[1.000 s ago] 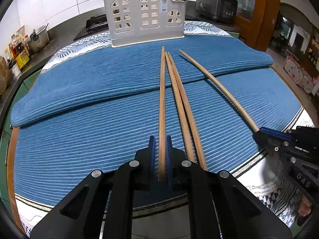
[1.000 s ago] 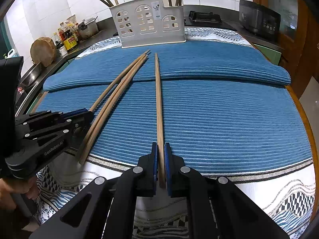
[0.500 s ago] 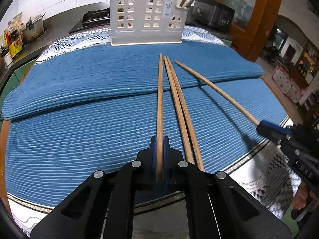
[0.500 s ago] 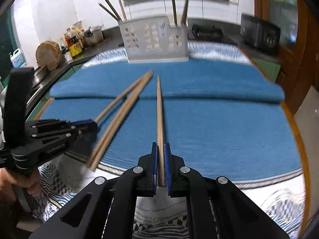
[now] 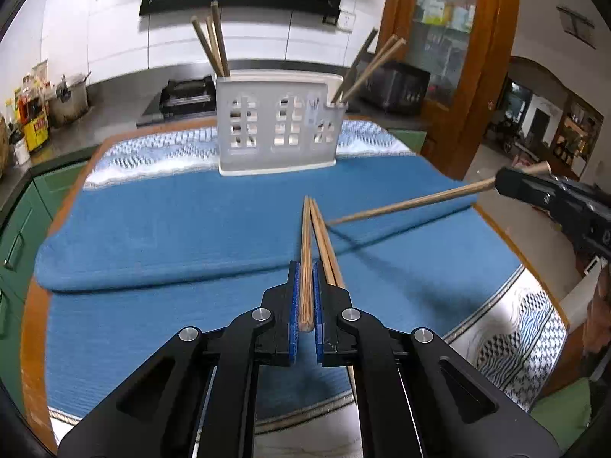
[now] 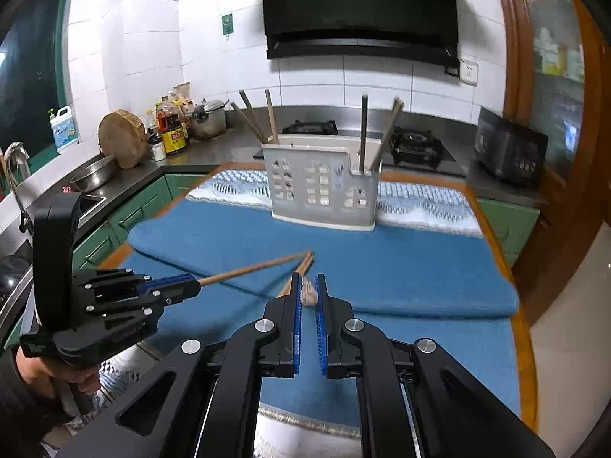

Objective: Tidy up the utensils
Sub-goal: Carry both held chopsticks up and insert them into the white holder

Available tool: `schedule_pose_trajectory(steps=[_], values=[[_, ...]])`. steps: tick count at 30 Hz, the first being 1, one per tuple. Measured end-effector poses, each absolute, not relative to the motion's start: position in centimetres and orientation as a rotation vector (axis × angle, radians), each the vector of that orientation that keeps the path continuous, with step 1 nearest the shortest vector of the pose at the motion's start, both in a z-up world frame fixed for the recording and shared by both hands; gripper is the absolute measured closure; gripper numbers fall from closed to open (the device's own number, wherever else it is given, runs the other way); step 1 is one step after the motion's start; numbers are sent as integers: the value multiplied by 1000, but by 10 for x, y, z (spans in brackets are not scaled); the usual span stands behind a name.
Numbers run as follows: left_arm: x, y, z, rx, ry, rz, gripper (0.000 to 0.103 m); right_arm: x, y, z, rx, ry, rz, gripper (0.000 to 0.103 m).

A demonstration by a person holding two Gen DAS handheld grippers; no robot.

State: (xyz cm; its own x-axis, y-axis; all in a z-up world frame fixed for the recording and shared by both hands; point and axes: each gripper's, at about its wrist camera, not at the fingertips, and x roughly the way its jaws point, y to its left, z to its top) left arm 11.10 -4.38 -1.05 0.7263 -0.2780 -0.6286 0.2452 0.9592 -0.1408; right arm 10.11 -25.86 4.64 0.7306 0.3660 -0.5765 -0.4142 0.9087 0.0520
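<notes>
Fingers of the left gripper [image 5: 305,305] pinch the near end of one wooden chopstick [image 5: 305,252], and fingers of the right gripper [image 6: 308,297] pinch the near end of a second chopstick [image 5: 412,203], both sticks lifted off the blue mat [image 5: 172,221] with their far tips close together. Two loose chopsticks [image 5: 324,244] lie on the mat just right of the left-held one. White slotted utensil holder [image 5: 277,129] stands upright at the far edge of the table [image 5: 34,305], with more chopsticks [image 5: 214,38] leaning out of its left and right compartments.
</notes>
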Motion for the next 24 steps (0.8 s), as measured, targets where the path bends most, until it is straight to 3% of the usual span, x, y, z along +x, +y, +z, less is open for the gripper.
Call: schedule_pose_trajectory(steps=[24], values=[[177, -45, 67, 22, 588, -341, 98, 202, -248, 178, -181, 506, 434, 96]])
